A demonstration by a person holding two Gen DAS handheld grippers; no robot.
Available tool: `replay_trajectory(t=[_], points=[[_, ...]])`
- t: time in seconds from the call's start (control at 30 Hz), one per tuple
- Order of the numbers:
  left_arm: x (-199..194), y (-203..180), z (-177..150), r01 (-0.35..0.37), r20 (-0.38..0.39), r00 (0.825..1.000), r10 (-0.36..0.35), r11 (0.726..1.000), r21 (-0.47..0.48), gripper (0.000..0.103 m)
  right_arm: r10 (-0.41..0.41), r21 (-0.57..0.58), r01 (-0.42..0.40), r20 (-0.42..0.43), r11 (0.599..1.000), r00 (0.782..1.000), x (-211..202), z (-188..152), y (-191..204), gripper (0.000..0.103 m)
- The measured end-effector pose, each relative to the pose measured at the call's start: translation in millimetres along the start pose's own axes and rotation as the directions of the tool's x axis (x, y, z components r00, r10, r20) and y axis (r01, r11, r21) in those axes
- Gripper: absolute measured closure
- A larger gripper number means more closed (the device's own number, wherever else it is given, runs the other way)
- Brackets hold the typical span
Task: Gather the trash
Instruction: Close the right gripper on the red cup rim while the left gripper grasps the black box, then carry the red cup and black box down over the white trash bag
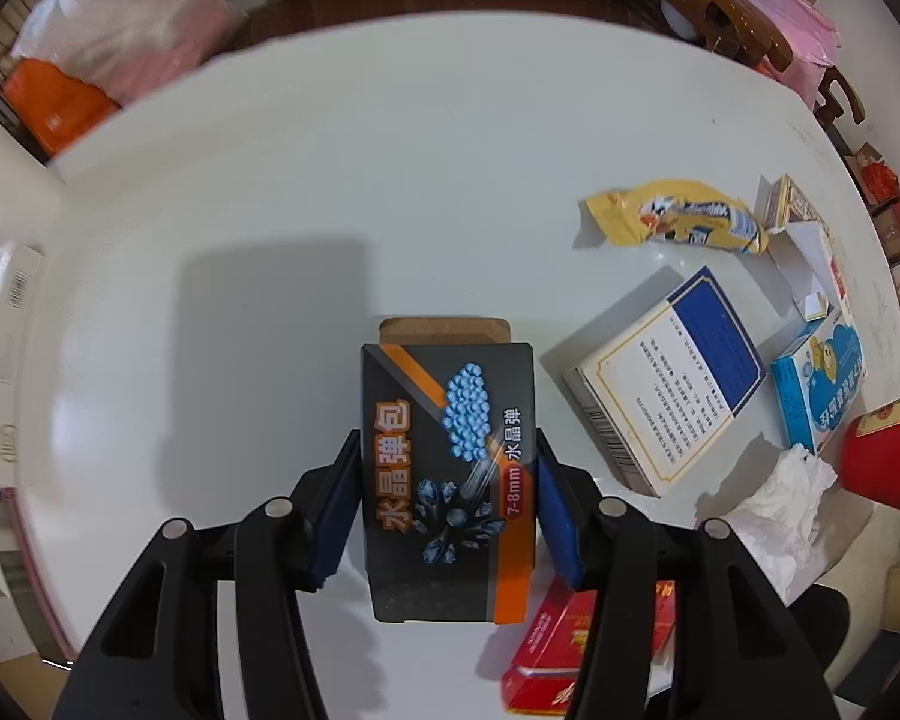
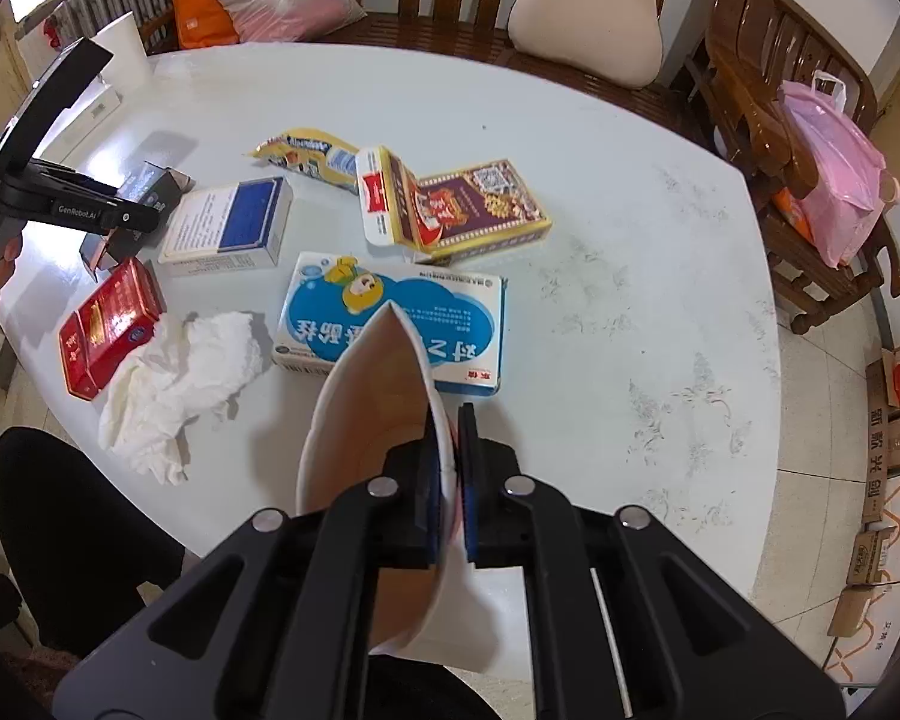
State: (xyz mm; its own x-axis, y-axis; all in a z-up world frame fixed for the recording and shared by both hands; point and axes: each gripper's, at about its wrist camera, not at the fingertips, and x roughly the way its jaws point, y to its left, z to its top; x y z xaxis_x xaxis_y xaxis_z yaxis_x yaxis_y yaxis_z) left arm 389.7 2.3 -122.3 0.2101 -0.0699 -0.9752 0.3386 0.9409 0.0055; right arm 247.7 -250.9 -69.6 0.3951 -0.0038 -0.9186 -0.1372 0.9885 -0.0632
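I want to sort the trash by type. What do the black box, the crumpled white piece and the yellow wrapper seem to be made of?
Black box: printed cardboard, slightly glossy; a brown flap shows.
Crumpled white piece: soft tissue paper, matte and creased.
Yellow wrapper: probably plastic film; shiny and wrinkled.

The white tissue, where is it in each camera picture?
Left wrist view: the tissue lies at the lower right, near the table's edge, right of the left tool.
Right wrist view: the tissue lies at the lower left, left of the right tool.
Shared landmark: the red box lies beside the tissue in both views.
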Motion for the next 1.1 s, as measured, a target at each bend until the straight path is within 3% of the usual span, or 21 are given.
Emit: replay_trajectory(t=[0.27,0.57,0.8,0.97,1.1], points=[[-71,-17,-34,-0.043,0.128,0.991,0.04,0.999,0.022,0.051,0.008,-0.023,-0.006,0.099,1.0,0.995,-47,2,25,0.096],[-123,-63,-135,-0.036,0.194,0.981,0.017,0.995,0.095,0.051,0.086,-0.127,-0.067,0.148,0.99,0.985,-91,-37,91,0.096],[-121,-90,-205,0.018,0.199,0.979,-0.047,0.989,0.145,0.051,0.131,-0.175,-0.104,0.149,0.979,0.98,-102,-84,133,0.096],[-99,-100,-248,0.011,0.197,0.979,-0.047,0.984,0.177,0.051,0.151,-0.182,-0.134,0.081,0.974,0.985,-80,-124,157,0.096],[-70,-104,-275,0.053,0.156,0.984,-0.083,0.981,0.189,0.051,0.162,-0.16,-0.153,0.043,0.975,0.986,-55,-148,166,0.096]])
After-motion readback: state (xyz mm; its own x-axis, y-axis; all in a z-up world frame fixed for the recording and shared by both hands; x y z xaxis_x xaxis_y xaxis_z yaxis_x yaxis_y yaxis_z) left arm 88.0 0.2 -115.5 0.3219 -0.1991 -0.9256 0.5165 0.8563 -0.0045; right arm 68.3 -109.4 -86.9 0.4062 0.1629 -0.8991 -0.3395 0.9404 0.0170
